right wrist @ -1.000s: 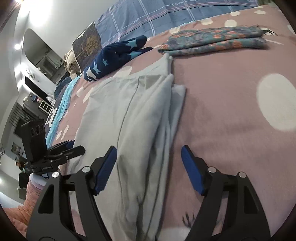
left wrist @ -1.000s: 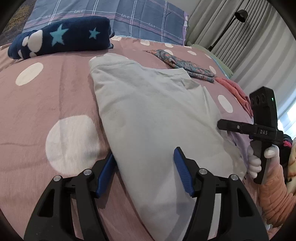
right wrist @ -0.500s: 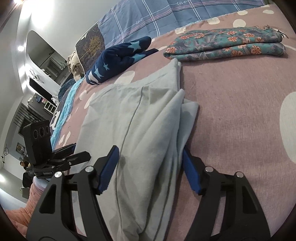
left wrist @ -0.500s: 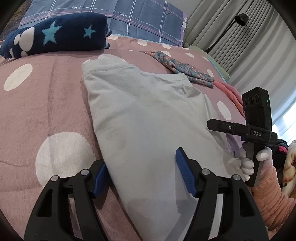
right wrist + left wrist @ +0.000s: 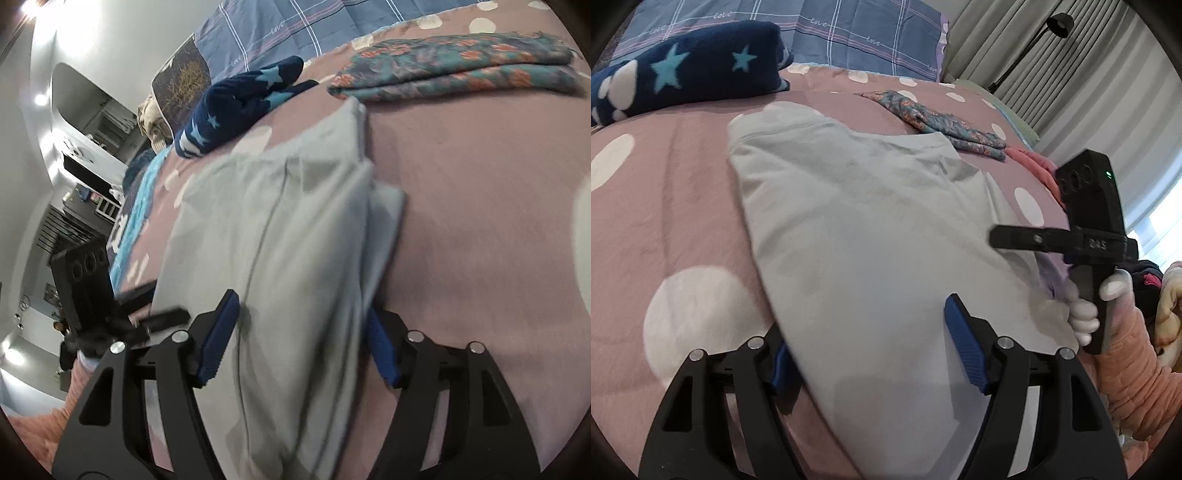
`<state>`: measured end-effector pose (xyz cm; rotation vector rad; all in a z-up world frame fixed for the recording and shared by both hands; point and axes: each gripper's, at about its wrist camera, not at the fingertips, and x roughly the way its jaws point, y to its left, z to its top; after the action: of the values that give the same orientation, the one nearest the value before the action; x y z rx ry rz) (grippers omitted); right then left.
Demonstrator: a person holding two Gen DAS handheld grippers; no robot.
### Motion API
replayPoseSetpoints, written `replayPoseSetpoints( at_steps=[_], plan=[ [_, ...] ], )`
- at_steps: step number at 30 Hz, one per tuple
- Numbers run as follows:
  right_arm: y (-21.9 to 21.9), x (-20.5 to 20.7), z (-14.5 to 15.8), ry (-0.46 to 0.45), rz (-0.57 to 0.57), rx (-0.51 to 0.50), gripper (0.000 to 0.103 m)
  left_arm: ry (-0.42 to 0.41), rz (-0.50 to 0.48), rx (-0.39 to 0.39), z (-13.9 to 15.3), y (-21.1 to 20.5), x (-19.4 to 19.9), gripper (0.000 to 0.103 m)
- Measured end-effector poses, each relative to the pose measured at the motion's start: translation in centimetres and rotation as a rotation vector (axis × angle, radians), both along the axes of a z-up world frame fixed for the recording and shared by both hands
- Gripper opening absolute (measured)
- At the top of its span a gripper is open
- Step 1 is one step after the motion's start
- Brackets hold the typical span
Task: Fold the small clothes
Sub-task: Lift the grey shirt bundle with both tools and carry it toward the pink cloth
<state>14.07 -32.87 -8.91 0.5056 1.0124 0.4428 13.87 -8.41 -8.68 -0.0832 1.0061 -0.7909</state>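
Pale grey cotton, a partly folded garment [image 5: 871, 229], lay spread on the pink bedspread with white dots [image 5: 665, 206]. The left gripper [image 5: 875, 343] stood spread wide, its blue pads straddling the garment's near-left edge. The right gripper [image 5: 303, 336] was likewise spread around the layered fold at the opposite edge. A folded floral cloth [image 5: 454, 70] and a navy star-patterned fleece [image 5: 683, 66] lay beyond, well apart.

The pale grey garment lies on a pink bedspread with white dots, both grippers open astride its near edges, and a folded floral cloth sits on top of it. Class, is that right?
One error: the folded floral cloth lies beyond the pale grey garment on the pink bedspread, not on it, as the right wrist view shows. The rest stands.
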Motion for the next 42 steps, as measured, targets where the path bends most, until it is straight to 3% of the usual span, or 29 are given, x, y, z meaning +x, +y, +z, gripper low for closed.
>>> replayPoseSetpoints(
  at_steps=[5,6,10,11,12,13,20,26,35,42],
  plan=[
    [1.2,2.0,0.3,-0.006,-0.001,-0.042,0.068,0.005,-0.005,-0.014,0.0,-0.5,0.6,0.070],
    [1.6,2.1,0.5,-0.008,-0.003,-0.069,0.063,-0.001,-0.002,-0.006,0.0,-0.5,0.5,0.068],
    [2.5,1.2,1.4,-0.046,-0.023,-0.163,0.031,-0.059,0.022,0.070,0.9,-0.9,-0.1,0.035],
    [2.8,0.8,1.8,-0.062,-0.027,-0.173,0.028,-0.078,0.024,0.083,1.4,-1.2,-0.4,0.028],
    [3.2,0.3,2.5,-0.092,-0.038,-0.204,0.019,-0.105,0.029,0.098,2.0,-1.4,-0.8,0.024],
    [3.4,-0.2,3.2,-0.120,-0.043,-0.231,0.017,-0.127,0.029,0.103,2.6,-1.4,-1.1,0.021],
    [4.3,-5.0,9.8,-0.326,-0.055,-0.281,0.016,-0.324,0.026,0.083,9.4,-2.0,-5.7,0.019],
    [2.7,-10.5,15.0,-0.461,-0.121,-0.288,0.016,-0.413,-0.019,0.056,13.5,-4.3,-8.9,0.019],
    [-2.7,-18.1,18.1,-0.529,-0.269,-0.362,0.016,-0.503,-0.154,0.057,16.5,-11.5,-13.4,0.019],
    [-7.2,-23.9,18.8,-0.546,-0.383,-0.427,0.016,-0.518,-0.268,0.047,17.0,-18.1,-16.1,0.019]
  ],
)
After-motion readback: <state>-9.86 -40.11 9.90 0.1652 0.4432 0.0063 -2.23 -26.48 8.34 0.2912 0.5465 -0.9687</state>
